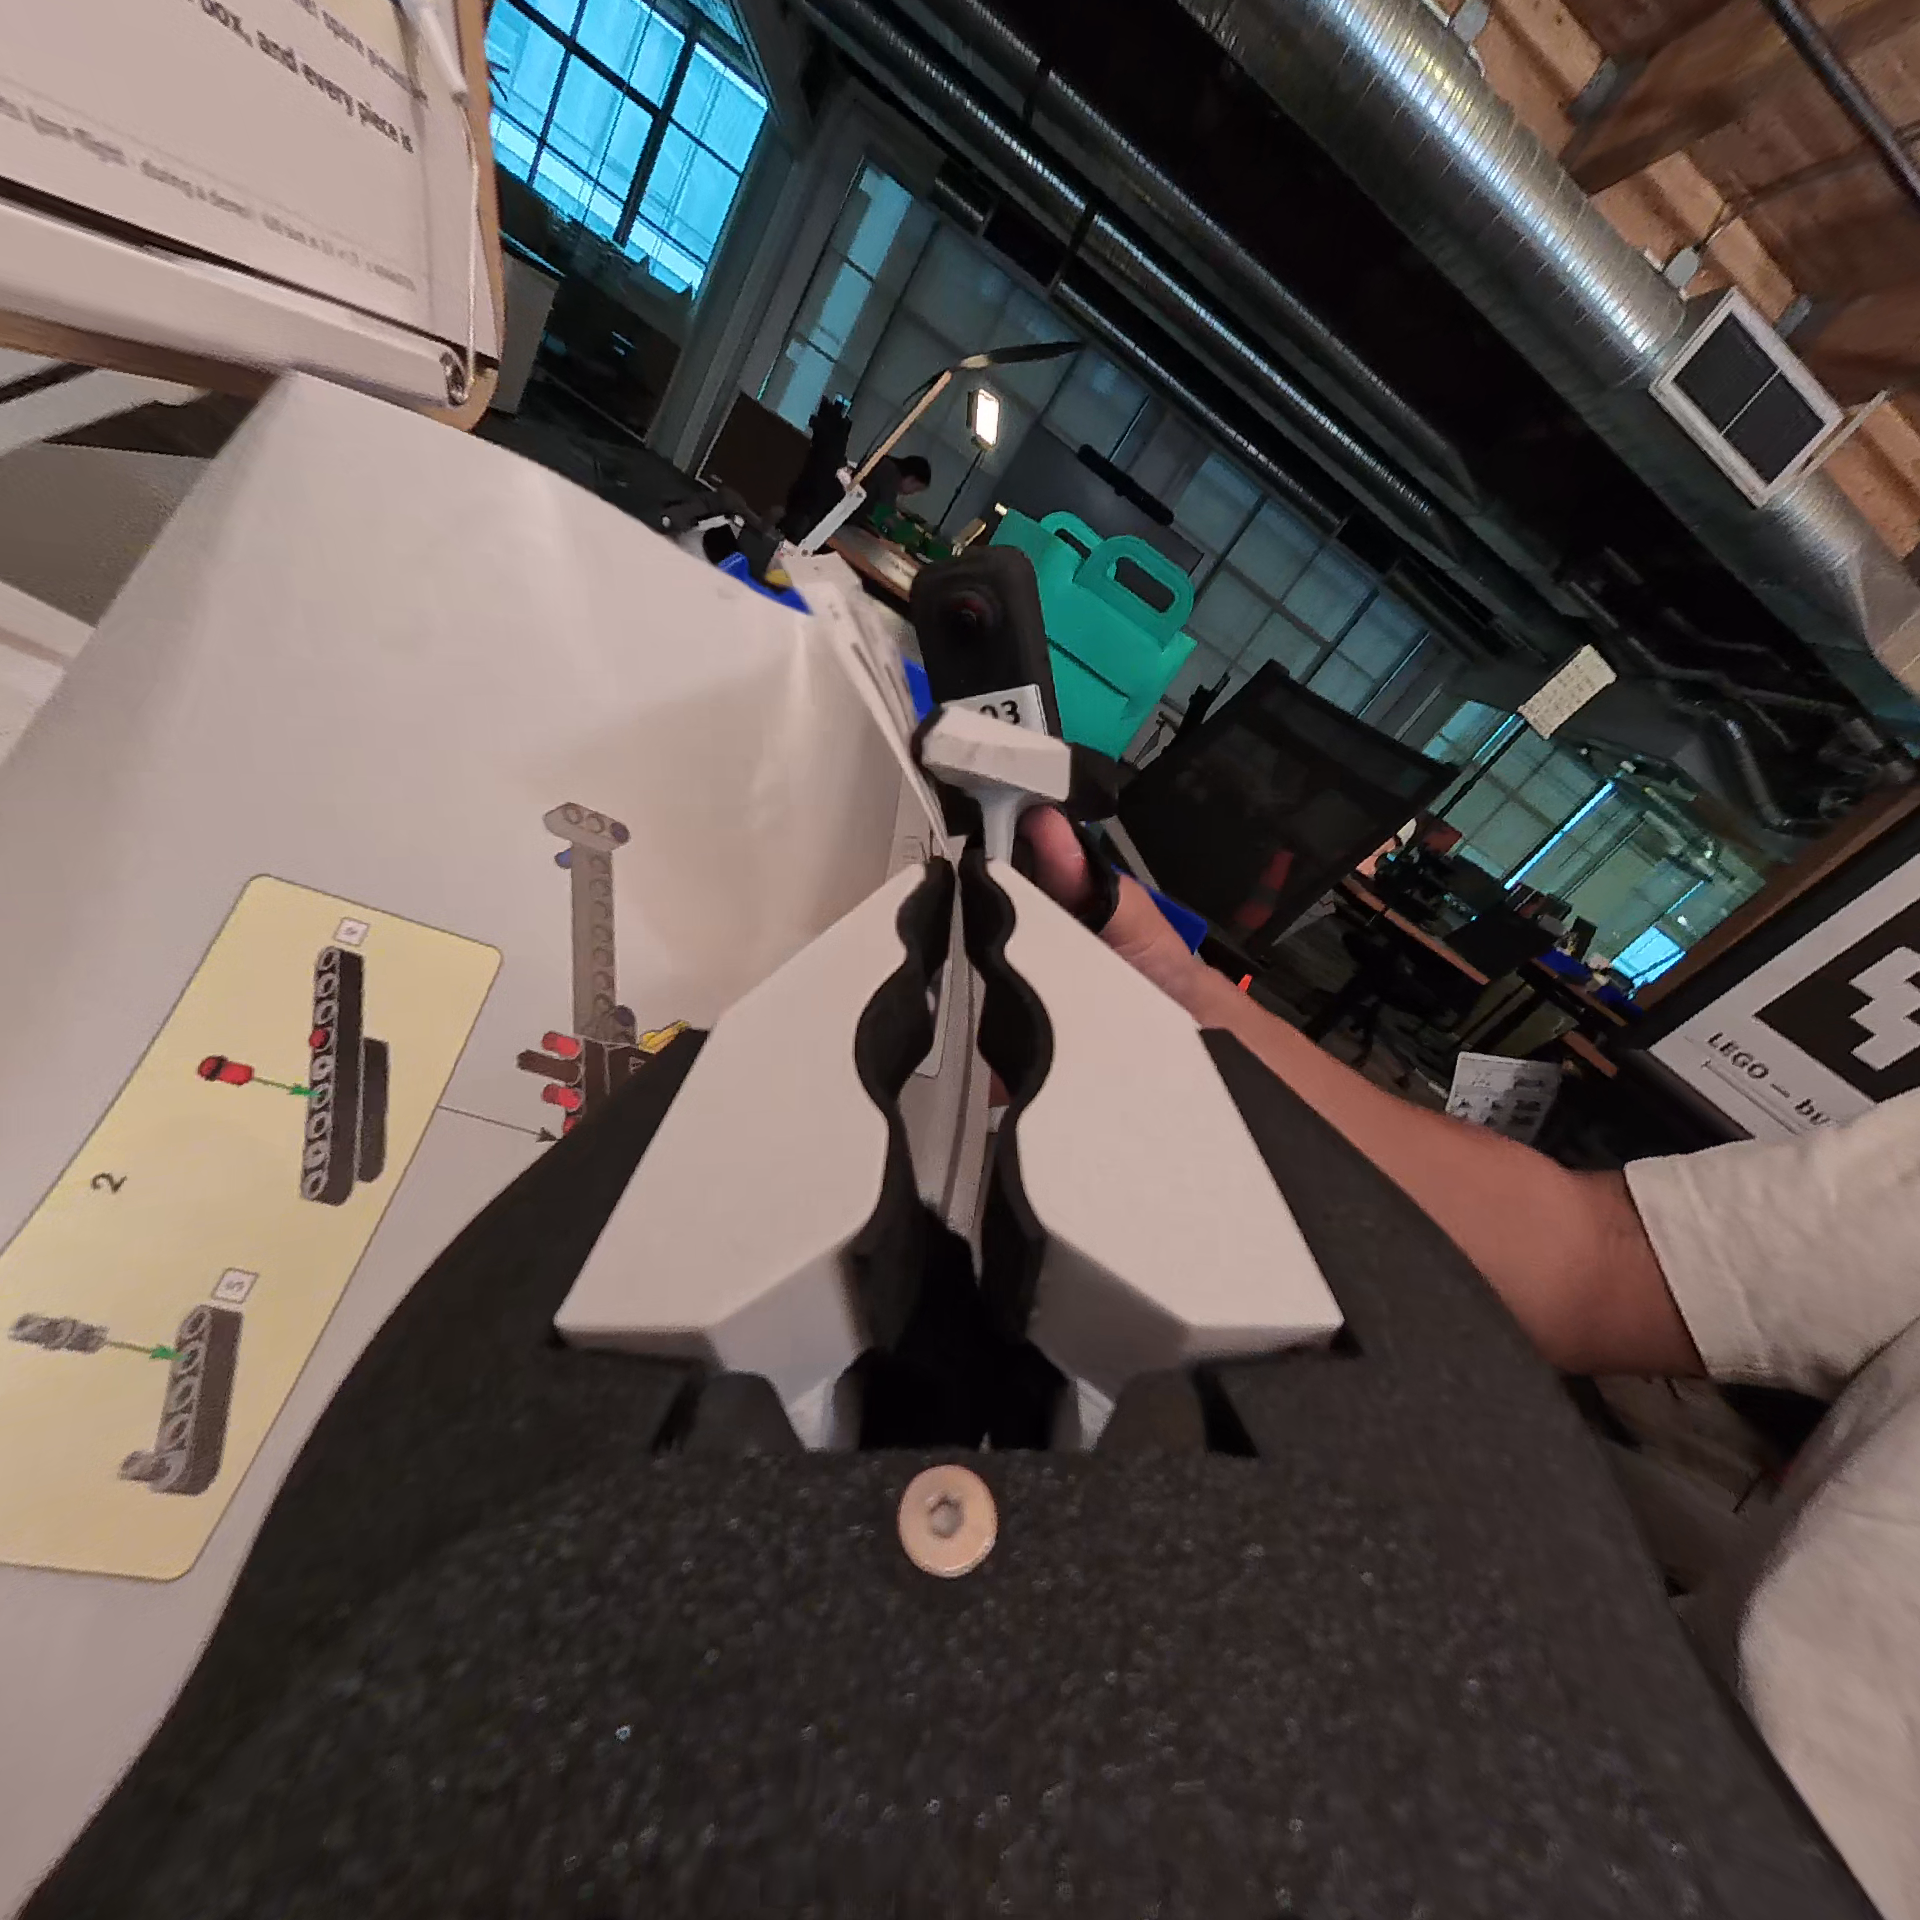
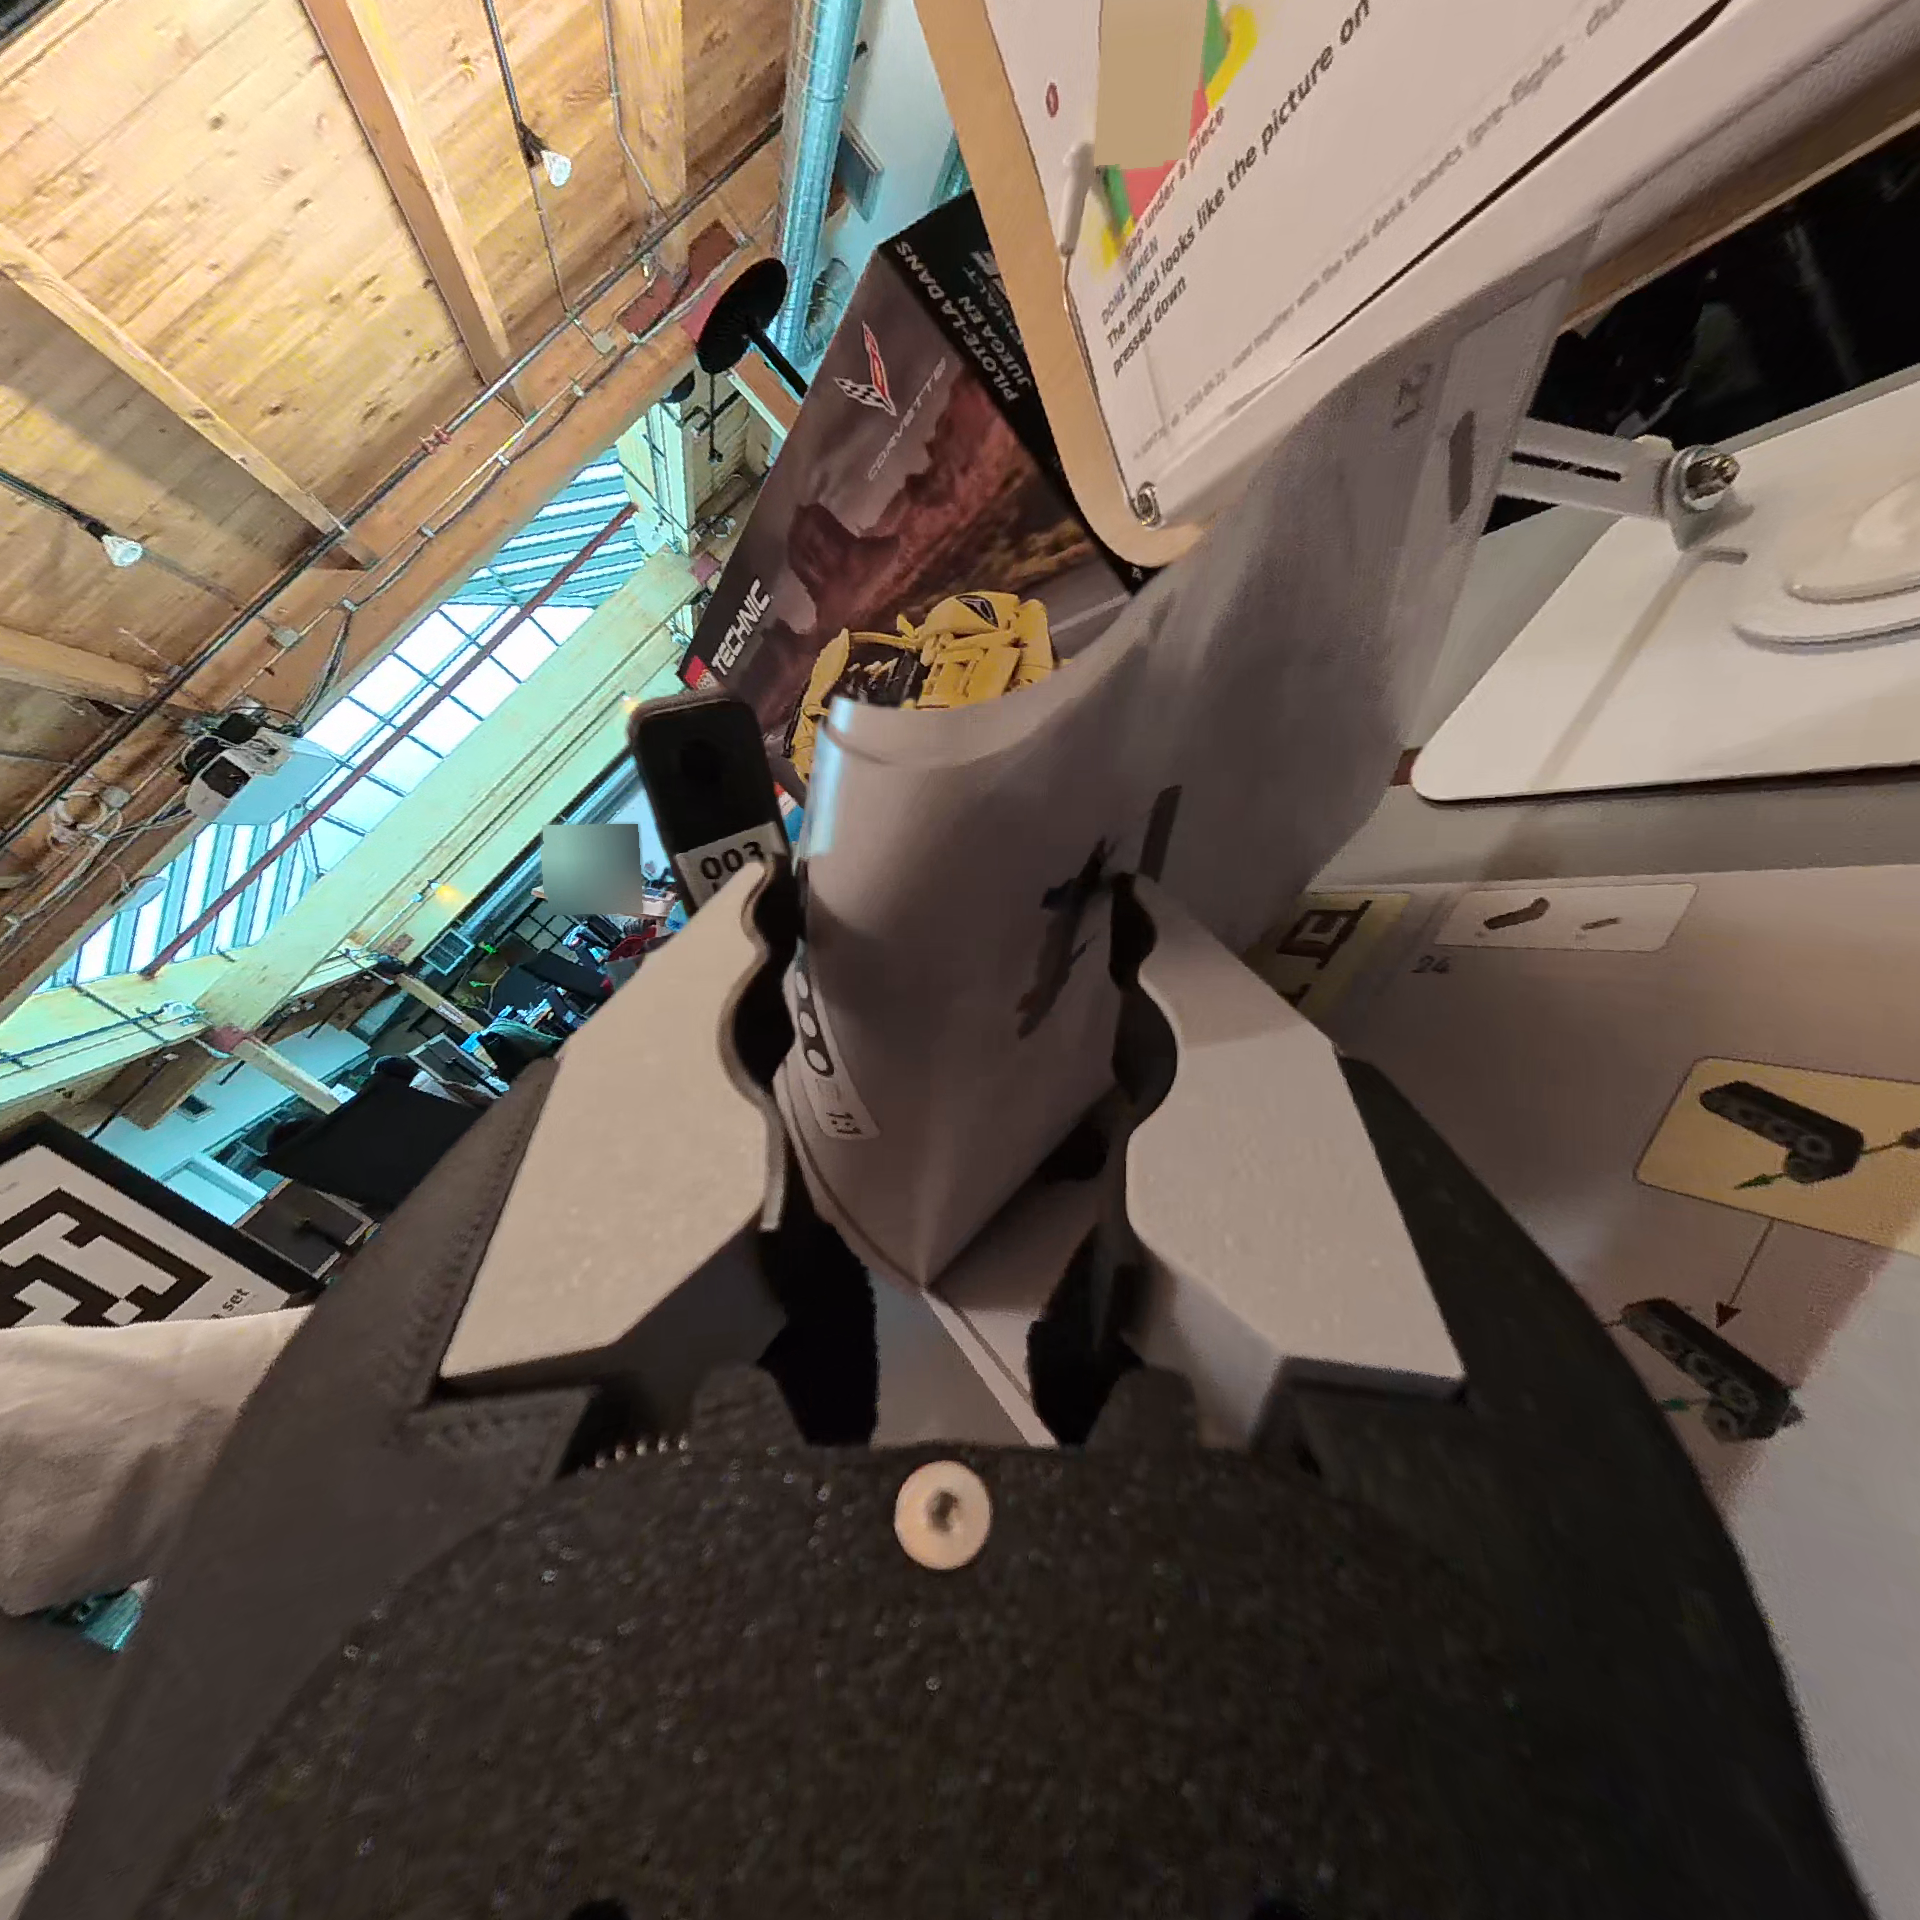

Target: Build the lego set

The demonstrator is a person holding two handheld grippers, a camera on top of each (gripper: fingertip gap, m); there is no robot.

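The open instruction booklet (image 1: 364,727) fills the left of the left wrist view, with printed build steps in a yellow box (image 1: 208,1195). My left gripper (image 1: 951,883) is shut on the edge of one thin page (image 1: 961,1091), held upright between the pads. The other gripper's white part (image 1: 997,764) and a hand (image 1: 1070,862) sit just beyond. In the right wrist view, my right gripper (image 2: 945,894) stands open, its jaws wide apart, with a curled booklet page (image 2: 935,987) rising between them. The left gripper's black camera (image 2: 707,790) shows behind. No loose bricks are in view.
A white sign board (image 2: 1299,208) on a white stand base (image 2: 1662,665) hangs over the booklet; it also shows in the left wrist view (image 1: 208,156). A dark set box (image 2: 914,499) stands behind. A black-and-white marker card (image 1: 1849,997) and a green container (image 1: 1112,623) stand farther off. There is about 4 cm between the tips of the two grippers.
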